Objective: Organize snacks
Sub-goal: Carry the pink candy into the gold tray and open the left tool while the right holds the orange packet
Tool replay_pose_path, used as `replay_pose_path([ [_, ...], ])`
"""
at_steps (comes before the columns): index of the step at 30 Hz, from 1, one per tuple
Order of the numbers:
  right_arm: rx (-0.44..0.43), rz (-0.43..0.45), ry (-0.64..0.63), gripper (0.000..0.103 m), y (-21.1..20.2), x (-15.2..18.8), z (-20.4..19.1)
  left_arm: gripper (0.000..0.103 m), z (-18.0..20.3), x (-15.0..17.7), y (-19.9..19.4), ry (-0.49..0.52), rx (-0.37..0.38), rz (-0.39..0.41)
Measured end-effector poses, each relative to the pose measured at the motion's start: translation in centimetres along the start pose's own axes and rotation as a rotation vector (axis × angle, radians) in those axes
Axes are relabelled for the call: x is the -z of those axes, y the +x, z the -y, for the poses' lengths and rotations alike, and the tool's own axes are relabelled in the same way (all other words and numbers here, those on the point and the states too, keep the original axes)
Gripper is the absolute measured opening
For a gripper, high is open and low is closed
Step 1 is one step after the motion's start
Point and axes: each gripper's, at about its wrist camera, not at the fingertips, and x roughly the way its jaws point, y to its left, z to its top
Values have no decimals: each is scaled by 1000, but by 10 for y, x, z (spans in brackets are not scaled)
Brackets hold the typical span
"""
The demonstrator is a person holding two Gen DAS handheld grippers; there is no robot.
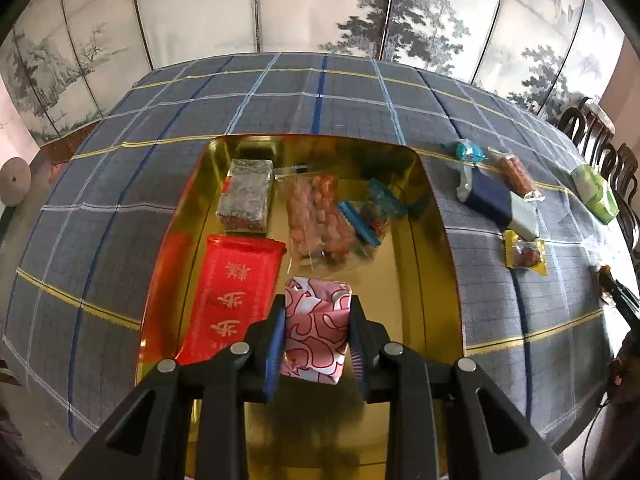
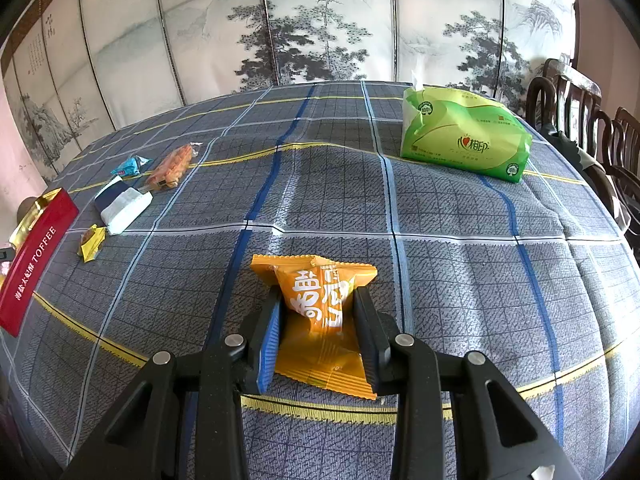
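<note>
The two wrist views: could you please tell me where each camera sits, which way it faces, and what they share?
Left wrist: on the left gripper, angled down into the gold tin tray; its black fingers clamp a pink patterned packet.
Right wrist: on the right gripper, angled down across the checked tablecloth; its fingers clamp an orange snack packet.
Shared: the green tissue pack, the loose snacks, the painted screen.

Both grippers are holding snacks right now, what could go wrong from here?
1. The left gripper holds the pink patterned packet over the gold tin; released here, it could land on the clear bag of snacks rather than bare tin floor.
2. The right gripper pinches only the middle of the orange packet, which might crush or slip when lifted off the tablecloth.
</note>
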Motion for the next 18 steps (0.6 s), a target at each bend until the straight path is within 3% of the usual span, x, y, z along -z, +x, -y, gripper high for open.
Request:
replay_pose_path([
  [18,2,-1,-1,31,0,0,0,29,6,-5,19,14,-28,-32],
])
